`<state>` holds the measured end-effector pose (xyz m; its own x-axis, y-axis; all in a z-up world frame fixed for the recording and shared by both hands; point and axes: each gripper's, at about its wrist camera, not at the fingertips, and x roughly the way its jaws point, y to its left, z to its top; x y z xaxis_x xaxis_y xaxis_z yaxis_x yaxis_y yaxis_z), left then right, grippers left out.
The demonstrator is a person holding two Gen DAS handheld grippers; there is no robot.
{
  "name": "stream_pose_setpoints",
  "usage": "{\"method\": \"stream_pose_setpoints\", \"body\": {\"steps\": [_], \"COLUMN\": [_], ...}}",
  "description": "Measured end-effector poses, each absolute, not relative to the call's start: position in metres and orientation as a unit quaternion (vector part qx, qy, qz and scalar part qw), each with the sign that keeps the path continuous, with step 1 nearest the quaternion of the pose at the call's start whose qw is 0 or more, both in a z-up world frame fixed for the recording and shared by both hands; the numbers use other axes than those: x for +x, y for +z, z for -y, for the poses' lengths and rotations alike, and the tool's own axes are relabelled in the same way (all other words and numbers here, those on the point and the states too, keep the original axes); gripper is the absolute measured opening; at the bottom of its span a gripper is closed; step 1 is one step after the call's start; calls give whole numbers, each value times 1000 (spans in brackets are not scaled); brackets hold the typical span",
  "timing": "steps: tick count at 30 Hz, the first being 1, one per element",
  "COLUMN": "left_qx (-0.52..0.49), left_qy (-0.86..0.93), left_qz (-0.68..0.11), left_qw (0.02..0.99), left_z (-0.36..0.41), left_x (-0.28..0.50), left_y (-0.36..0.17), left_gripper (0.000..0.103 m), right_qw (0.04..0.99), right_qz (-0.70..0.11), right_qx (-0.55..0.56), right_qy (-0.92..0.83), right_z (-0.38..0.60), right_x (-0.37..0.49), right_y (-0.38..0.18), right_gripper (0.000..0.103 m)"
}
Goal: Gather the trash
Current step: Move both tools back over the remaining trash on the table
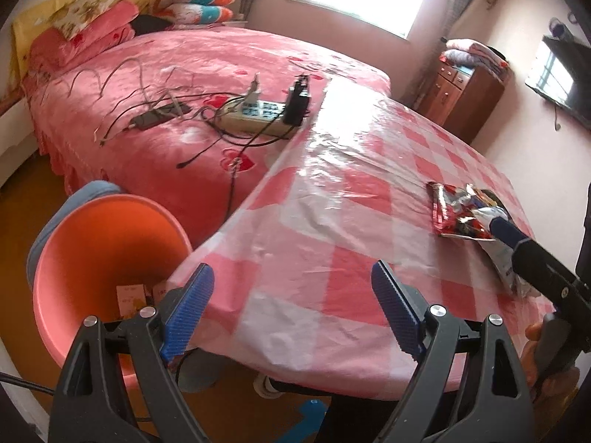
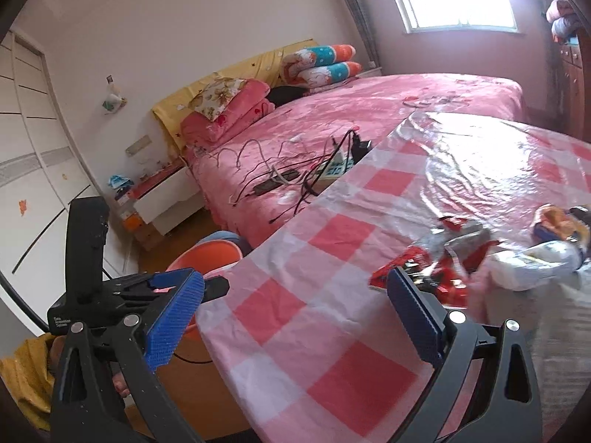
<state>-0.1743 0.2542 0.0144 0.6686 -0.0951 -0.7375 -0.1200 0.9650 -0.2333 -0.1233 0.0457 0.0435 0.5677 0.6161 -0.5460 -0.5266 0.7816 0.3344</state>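
Left wrist view: the left claw (image 1: pixel 291 306) hangs above the near edge of the surface (image 1: pixel 332 243), which is covered by a pink-and-white checked plastic cloth; its blue-padded jaws stand wide apart with nothing between them. An orange bucket (image 1: pixel 99 236) stands on the floor just beside the surface's left edge, below and left of this claw, with some cartons visible at its bottom. A red-and-silver foil wrapper (image 1: pixel 458 214) lies on the right part of the surface, and a white crumpled packet (image 1: pixel 506 262) lies touching it on the near side. The right claw (image 1: pixel 498 221) reaches in from the right, one blue tip over these wrappers; whether it grips them cannot be told from here. A power strip (image 1: pixel 255 114) with cables lies on the pink bed (image 1: pixel 192 74) beyond. Right wrist view: the right claw (image 2: pixel 295 313) has its jaws spread apart, clamped on nothing. The foil wrapper (image 2: pixel 436 269) lies just ahead of the right jaw's tip, the white packet (image 2: pixel 532 262) beside it to the right. The bucket (image 2: pixel 210 254) shows past the surface's (image 2: pixel 332 332) left edge, with the left claw (image 2: pixel 207 284) in front of it.
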Motion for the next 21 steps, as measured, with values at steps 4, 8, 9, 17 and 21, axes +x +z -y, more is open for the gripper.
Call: {"method": "stream_pose_setpoints", "body": {"steps": [4, 8, 9, 17, 21], "left_qx": [-115, -98, -94, -80, -74], "left_qy": [-5, -19, -22, -36, -42], "left_qz": [-409, -410, -410, -410, -407], "left_qw": [905, 906, 907, 908, 909], "left_z": [-233, -213, -208, -182, -170], "left_x": [-170, -167, -167, -165, -165], "left_y": [19, 23, 25, 31, 35], "left_gripper": [87, 87, 87, 87, 87], "right_qw": [891, 897, 899, 911, 915], "right_qz": [-327, -321, -319, -307, -300], "right_qx": [65, 70, 73, 83, 92], "right_qy": [308, 296, 291, 264, 254], "right_z": [-31, -14, -9, 19, 32], "right_x": [-124, -122, -122, -123, -125], "right_y": [49, 52, 53, 60, 64], "right_gripper": [98, 98, 98, 98, 98]}}
